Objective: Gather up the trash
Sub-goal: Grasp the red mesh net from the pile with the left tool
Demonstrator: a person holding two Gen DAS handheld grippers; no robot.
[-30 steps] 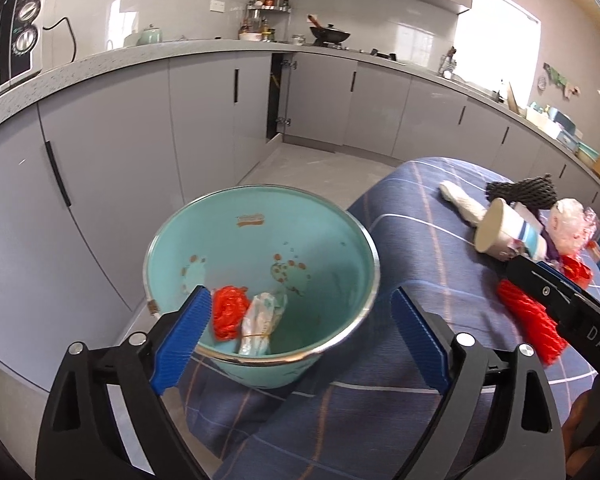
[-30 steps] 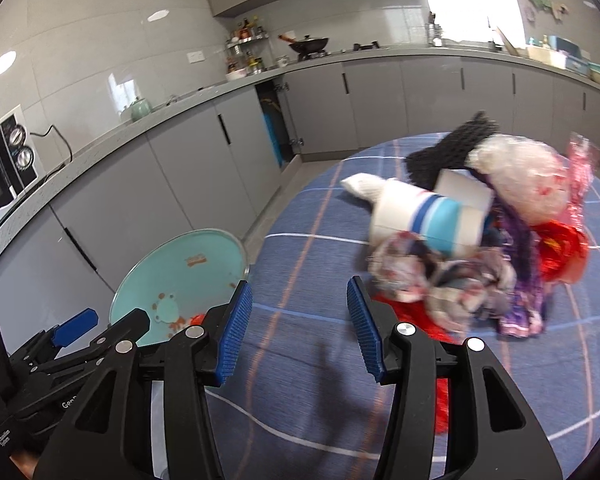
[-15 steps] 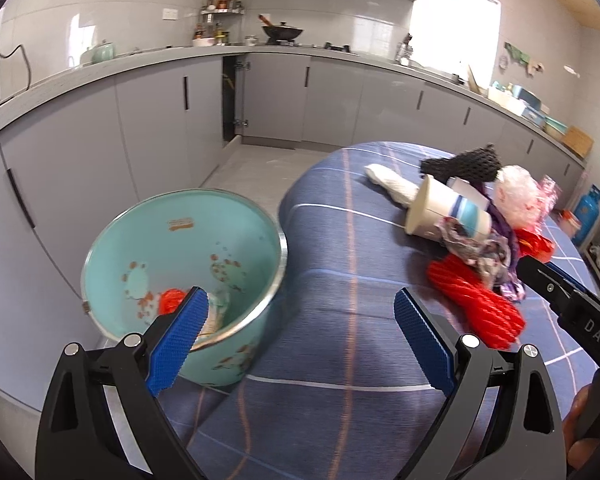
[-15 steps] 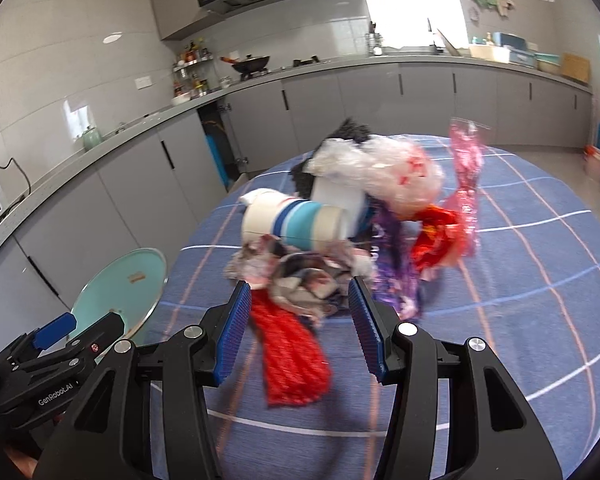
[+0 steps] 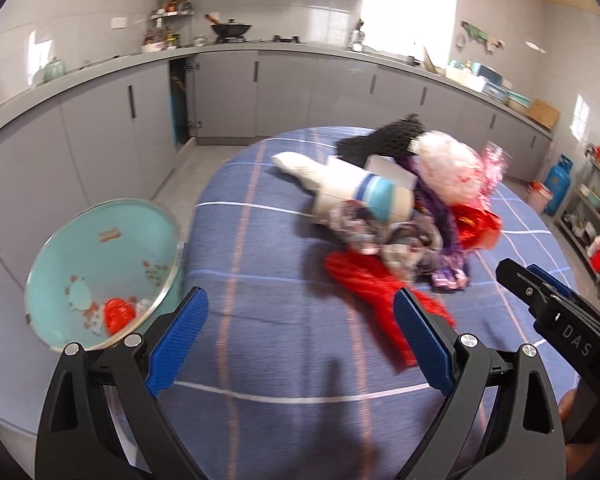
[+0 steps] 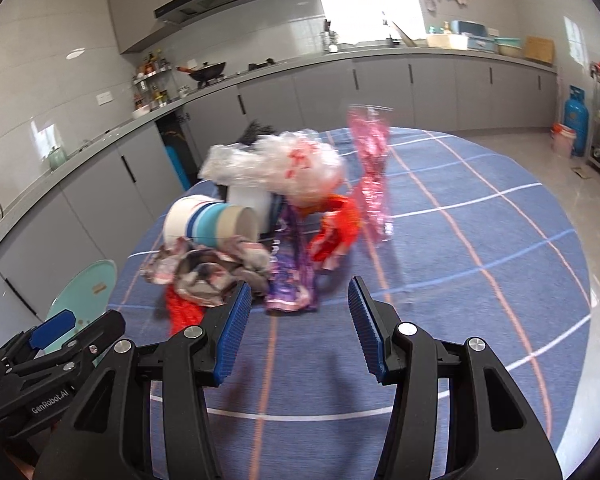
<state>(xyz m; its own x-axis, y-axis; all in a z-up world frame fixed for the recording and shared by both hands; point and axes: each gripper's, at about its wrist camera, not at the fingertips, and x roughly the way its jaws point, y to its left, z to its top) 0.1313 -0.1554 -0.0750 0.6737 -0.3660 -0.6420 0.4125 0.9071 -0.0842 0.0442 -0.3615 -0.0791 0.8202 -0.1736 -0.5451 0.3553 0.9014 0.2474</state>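
A heap of trash lies on the blue checked tablecloth [image 5: 260, 264]: a striped paper cup [image 5: 364, 198] [image 6: 208, 222], a red net [image 5: 364, 284], crumpled wrappers [image 6: 208, 272], a purple wrapper [image 6: 290, 276], a clear plastic bag [image 6: 280, 164], a red wrapper [image 6: 336, 232] and a pink one [image 6: 372, 168]. A teal bowl [image 5: 100, 264] at the table's left edge holds a red scrap [image 5: 118, 314]. My left gripper [image 5: 300, 338] is open, empty, short of the heap. My right gripper [image 6: 296, 320] is open, empty, just before the purple wrapper.
Grey kitchen cabinets [image 5: 228, 92] and a worktop run round the room behind the table. A blue gas cylinder [image 6: 576, 118] stands on the floor at the right. Shelves [image 5: 596, 216] stand at the far right. Bare tablecloth [image 6: 480, 240] lies right of the heap.
Both grippers have swung to the right, away from the teal bowl and towards the trash heap. The bowl has slid to the left edge of both views. Both stayed open.
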